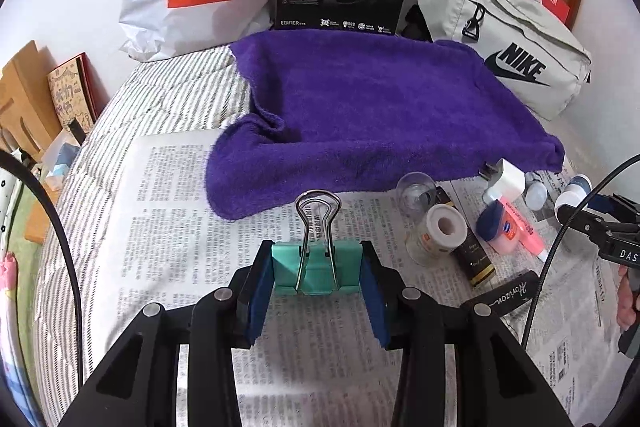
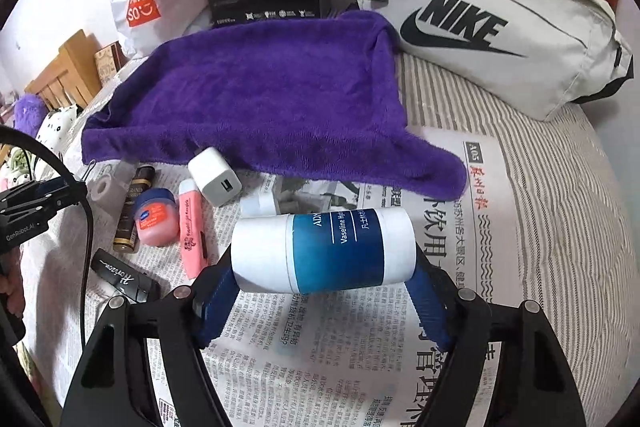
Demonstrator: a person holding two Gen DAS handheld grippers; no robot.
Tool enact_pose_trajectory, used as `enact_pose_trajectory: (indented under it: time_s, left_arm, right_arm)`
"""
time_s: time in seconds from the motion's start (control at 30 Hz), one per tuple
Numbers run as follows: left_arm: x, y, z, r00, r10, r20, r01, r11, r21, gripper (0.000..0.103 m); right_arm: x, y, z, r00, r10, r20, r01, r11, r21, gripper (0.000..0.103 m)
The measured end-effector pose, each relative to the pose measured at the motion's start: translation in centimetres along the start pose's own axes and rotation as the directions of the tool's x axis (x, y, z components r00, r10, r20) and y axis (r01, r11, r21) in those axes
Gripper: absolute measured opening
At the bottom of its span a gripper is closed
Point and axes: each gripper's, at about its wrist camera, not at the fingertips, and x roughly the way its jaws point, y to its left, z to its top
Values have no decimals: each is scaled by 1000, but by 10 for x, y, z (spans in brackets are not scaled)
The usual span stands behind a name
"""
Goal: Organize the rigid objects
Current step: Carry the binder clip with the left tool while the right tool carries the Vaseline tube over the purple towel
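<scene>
Both tongs clamped — left tongs [image 1: 316,271] on binder clip [image 1: 316,267], right tongs [image 2: 324,291] on Vaseline tube [image 2: 324,251]

Fluffy purple towel [image 1: 360,107], matt newspaper [image 1: 180,227]

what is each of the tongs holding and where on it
Left tongs: teal binder clip, by its body's sides. Right tongs: white-and-blue Vaseline tube, by its ends.

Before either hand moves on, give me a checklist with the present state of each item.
1. Left tongs shut on the green binder clip: ok.
2. Right tongs gripping the Vaseline bottle end to end: ok.
3. Bottle clear of the newspaper: cannot tell.
4. Purple towel free of objects on top: ok.
5. Small items such as the pink highlighter sorted: not ok, still clustered loosely.
</scene>
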Motion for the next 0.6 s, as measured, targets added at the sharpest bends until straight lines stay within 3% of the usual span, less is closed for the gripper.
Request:
enact_pose_trajectory:
  time_s: [0.33, 0.6]
  left_arm:
    - [-22, 1, 11, 999, 19, 37, -19, 1000, 13, 39]
    - [-29, 3, 26, 998, -8, 60, 8, 1000, 3, 39]
  right_arm:
    - [-5, 6, 0, 1000, 5, -9, -5, 999, -43, 76]
    - [-11, 6, 7, 1000, 4, 8, -4, 998, -57, 76]
